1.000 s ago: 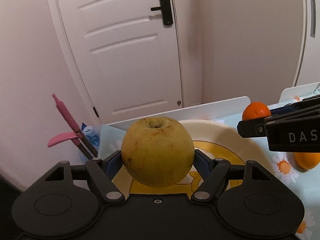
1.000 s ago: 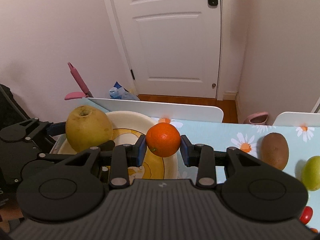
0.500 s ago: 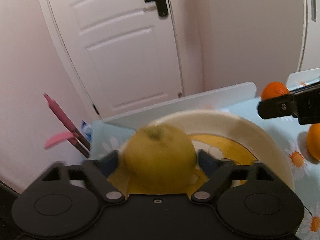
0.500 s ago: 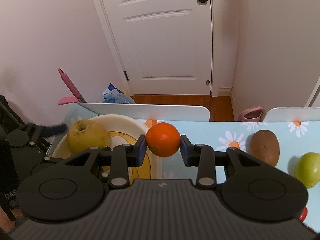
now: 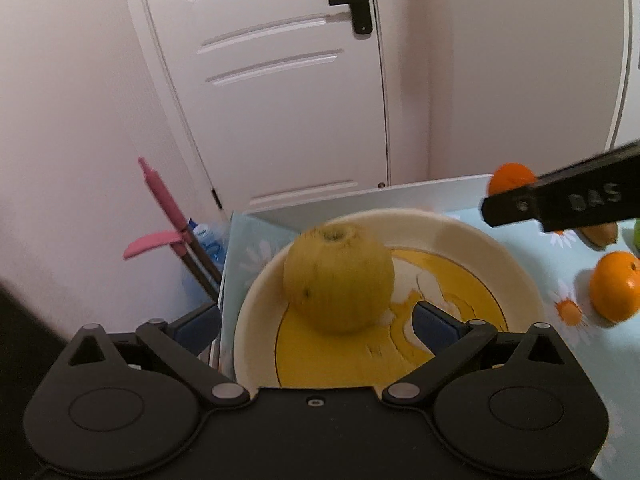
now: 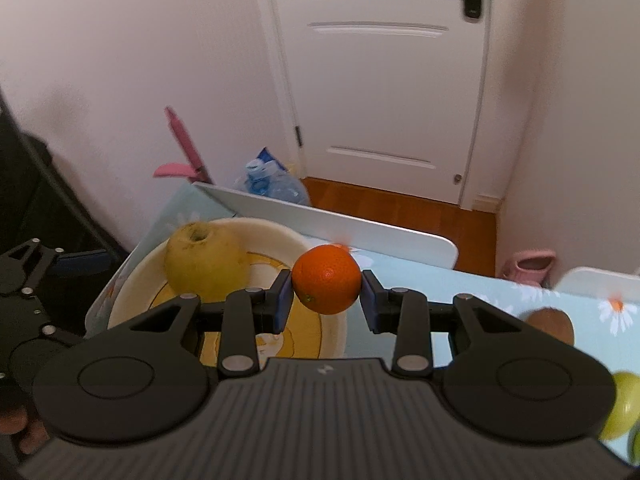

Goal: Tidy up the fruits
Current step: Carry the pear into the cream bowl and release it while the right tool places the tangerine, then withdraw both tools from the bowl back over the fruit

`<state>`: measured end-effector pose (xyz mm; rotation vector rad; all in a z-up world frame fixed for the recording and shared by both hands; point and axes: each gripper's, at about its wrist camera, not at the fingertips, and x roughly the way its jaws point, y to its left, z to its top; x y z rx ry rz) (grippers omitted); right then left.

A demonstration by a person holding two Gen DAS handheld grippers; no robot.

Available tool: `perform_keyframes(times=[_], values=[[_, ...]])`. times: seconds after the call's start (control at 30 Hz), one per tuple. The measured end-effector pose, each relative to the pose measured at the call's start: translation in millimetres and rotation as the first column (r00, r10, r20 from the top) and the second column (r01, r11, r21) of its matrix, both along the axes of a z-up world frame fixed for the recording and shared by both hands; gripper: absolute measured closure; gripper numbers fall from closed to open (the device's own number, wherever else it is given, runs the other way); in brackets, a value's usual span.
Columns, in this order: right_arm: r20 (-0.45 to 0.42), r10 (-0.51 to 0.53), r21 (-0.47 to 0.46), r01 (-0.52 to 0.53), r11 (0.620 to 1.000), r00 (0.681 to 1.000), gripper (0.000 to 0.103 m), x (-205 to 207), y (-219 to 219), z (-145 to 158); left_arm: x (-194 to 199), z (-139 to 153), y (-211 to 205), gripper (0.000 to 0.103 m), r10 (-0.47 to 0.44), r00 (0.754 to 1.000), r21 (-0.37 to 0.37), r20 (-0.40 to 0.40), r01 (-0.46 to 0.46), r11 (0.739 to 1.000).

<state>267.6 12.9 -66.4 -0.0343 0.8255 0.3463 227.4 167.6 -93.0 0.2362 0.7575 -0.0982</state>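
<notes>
Daisy tablecloth (image 5: 568, 248), plate (image 5: 500, 256) holding yellow apple (image 5: 338, 278), right gripper (image 6: 326, 304) clamping orange (image 6: 326, 285)

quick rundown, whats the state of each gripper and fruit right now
left gripper: jaws open, empty
right gripper: jaws shut on the orange
yellow apple: released, sitting in the plate
orange: held above the table
second orange: loose on the tablecloth
kiwi: lying on the tablecloth
</notes>
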Motion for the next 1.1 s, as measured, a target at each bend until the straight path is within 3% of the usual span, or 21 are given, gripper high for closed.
perform_keyframes(times=[0.37, 0.6, 0.67, 0.73, 0.8, 1.1], values=[[-0.003, 0.199, -0.096, -0.199, 0.975, 0.98, 0.052, 5.0, 34.3, -24.7, -40.1, 0.2, 11.4, 0.0, 0.088, 0.995, -0.056, -0.046, -0.09, 0.994], [-0.014, 0.255, -0.125, -0.255, 0.959, 0.967, 0.051, 7.5, 47.5, -40.4, -47.9, 2.6, 14.3, 0.0, 0.115, 0.992, -0.07, -0.049, -0.118, 0.991], [-0.01, 0.248, -0.115, -0.247, 0.962, 0.969, 0.039, 6.8, 45.1, -40.5, -47.7, 2.4, 14.5, 0.0, 0.112, 0.992, -0.07, -0.051, -0.116, 0.991], [0.007, 0.242, -0.105, -0.24, 0.965, 0.97, 0.011, 2.7, 41.7, -36.6, -48.2, 2.6, 13.1, 0.0, 0.105, 0.993, -0.067, -0.051, -0.108, 0.992], [0.039, 0.22, -0.098, -0.216, 0.972, 0.975, 0.0, -2.2, 38.7, -30.6, -48.8, 2.7, 10.9, 0.0, 0.096, 0.994, -0.062, -0.049, -0.099, 0.993], [0.055, 0.13, -0.063, -0.127, 0.99, 0.99, 0.0, -20.7, 18.8, -8.3, -55.3, 8.3, 2.4, 0.0, 0.052, 0.998, -0.058, -0.041, -0.055, 0.997]])
